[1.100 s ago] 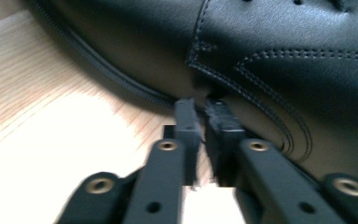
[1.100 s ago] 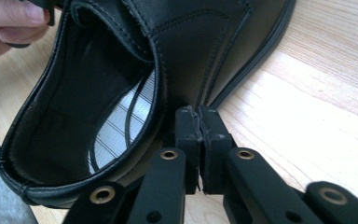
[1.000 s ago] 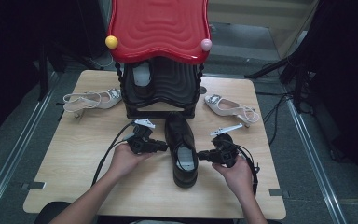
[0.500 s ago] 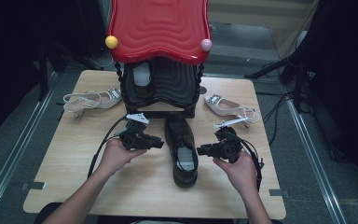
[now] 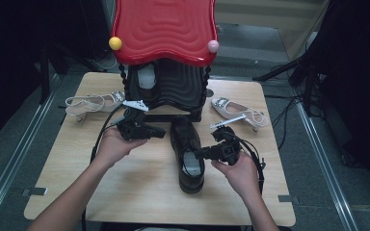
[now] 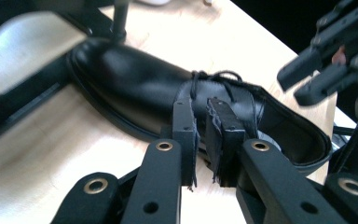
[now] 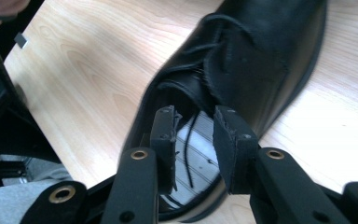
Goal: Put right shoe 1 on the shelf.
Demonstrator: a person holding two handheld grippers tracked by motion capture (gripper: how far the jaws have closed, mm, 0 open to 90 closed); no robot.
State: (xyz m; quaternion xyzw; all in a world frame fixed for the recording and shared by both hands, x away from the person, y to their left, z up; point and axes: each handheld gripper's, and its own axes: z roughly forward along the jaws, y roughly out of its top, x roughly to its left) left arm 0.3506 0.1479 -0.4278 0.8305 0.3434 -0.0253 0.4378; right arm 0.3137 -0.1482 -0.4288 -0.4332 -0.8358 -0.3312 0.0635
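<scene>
We see the left claw (image 5: pixel 160 133) held up left of centre in the high view, wrist level, jaws pointing right at the black shoe (image 5: pixel 188 153). In the left claw view its jaws have just been closing and stand nearly together with a thin gap, nothing between them. The right claw (image 5: pixel 198 154) sits right of centre, aimed left over the shoe's opening; its jaws have just been opening and stand apart, gripping nothing, with a loose lace end (image 7: pixel 192 140) hanging behind the gap. Room-wise, bare tabletop (image 5: pixel 139 187) spreads across the lower frame, while the red-roofed black stand (image 5: pixel 166 57) crowds the shoe's toe at the top. White sandals lie at left (image 5: pixel 94 102) and right (image 5: pixel 238 111). The shoe is glossy black leather, toe up-frame, pale striped insole showing.
</scene>
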